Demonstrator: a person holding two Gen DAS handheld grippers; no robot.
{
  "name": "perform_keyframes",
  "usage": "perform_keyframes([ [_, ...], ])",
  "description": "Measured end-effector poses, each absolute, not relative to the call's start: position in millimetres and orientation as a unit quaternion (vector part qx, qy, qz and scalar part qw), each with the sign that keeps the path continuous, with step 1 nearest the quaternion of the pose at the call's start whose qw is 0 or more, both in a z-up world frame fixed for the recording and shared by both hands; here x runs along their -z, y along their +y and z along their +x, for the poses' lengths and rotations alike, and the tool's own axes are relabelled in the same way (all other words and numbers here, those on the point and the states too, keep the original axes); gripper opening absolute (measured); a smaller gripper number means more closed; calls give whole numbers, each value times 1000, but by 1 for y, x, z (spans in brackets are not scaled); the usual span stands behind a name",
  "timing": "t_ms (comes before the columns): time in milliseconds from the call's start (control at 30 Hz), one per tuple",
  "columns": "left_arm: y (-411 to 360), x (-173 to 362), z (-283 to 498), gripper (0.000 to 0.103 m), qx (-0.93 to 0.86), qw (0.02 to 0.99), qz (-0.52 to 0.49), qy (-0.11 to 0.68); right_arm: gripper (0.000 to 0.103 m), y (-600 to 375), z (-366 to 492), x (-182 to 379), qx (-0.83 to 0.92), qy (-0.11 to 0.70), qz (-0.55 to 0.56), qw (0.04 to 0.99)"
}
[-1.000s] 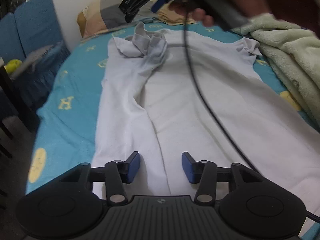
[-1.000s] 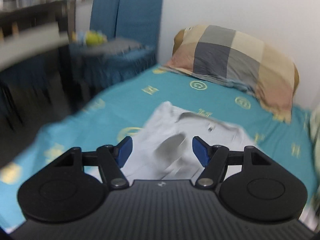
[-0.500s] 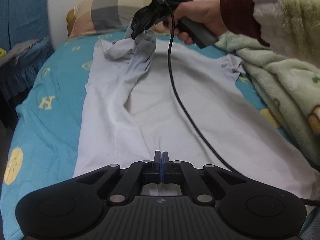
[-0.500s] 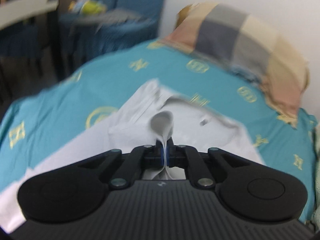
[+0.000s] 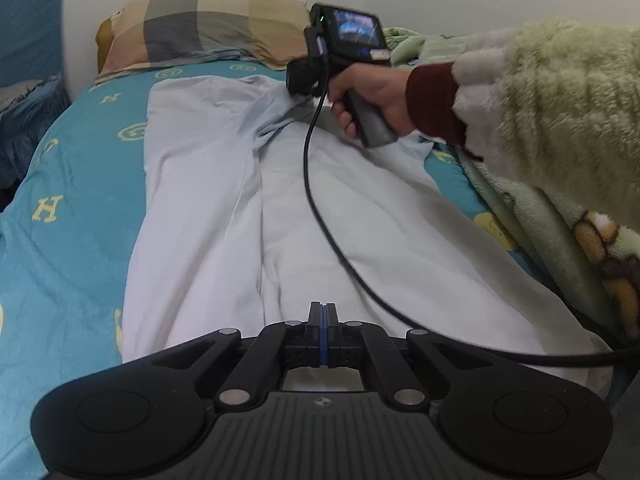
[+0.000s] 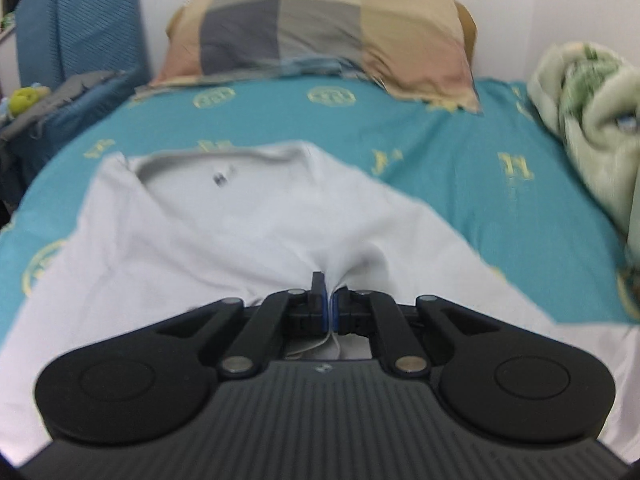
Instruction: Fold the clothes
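A pale grey T-shirt [image 5: 240, 200] lies lengthwise on the bed, its left side folded in over the body, its collar [image 6: 212, 160] toward the pillow. My left gripper [image 5: 324, 320] is shut at the near hem, pinching the fold's edge. My right gripper [image 6: 329, 304], also in the left wrist view [image 5: 300, 84], is shut on the shirt fabric near the shoulder. A black cable [image 5: 320, 208] trails from it across the shirt.
The teal bedsheet [image 5: 72, 184] has yellow prints. A checked pillow [image 5: 208, 28] lies at the head by the white wall. A green fleece blanket [image 5: 560, 216] is heaped along the right side. Blue chairs [image 6: 80, 32] stand left of the bed.
Both grippers closed on the shirt. My right gripper carried the bunched sleeve part rightward and down, so the left side now lies folded flat over the body.
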State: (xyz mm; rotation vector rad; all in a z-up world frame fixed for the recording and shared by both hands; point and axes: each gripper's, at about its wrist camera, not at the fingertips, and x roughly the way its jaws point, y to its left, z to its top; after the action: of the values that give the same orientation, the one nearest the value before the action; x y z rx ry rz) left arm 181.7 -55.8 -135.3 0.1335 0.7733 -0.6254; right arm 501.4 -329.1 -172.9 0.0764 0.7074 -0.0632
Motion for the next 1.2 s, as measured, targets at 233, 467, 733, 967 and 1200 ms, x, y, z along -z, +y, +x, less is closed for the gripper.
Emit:
perform_keyframes([
  [233, -55, 134, 178, 4, 306, 879, 74, 358, 22, -356, 456, 150, 41, 301, 147, 941],
  [467, -41, 127, 176, 27, 288, 887, 30, 359, 67, -402, 380, 127, 95, 277, 197, 936],
  [733, -28, 124, 185, 45, 269, 889, -18, 370, 67, -456, 355, 169, 205, 338, 326, 859],
  [967, -25, 132, 195, 46, 262, 884, -36, 386, 67, -460, 382, 198, 232, 275, 300, 883],
  [1200, -20, 129, 199, 46, 255, 887, -55, 380, 14, -448, 400, 183, 261, 251, 214, 907],
])
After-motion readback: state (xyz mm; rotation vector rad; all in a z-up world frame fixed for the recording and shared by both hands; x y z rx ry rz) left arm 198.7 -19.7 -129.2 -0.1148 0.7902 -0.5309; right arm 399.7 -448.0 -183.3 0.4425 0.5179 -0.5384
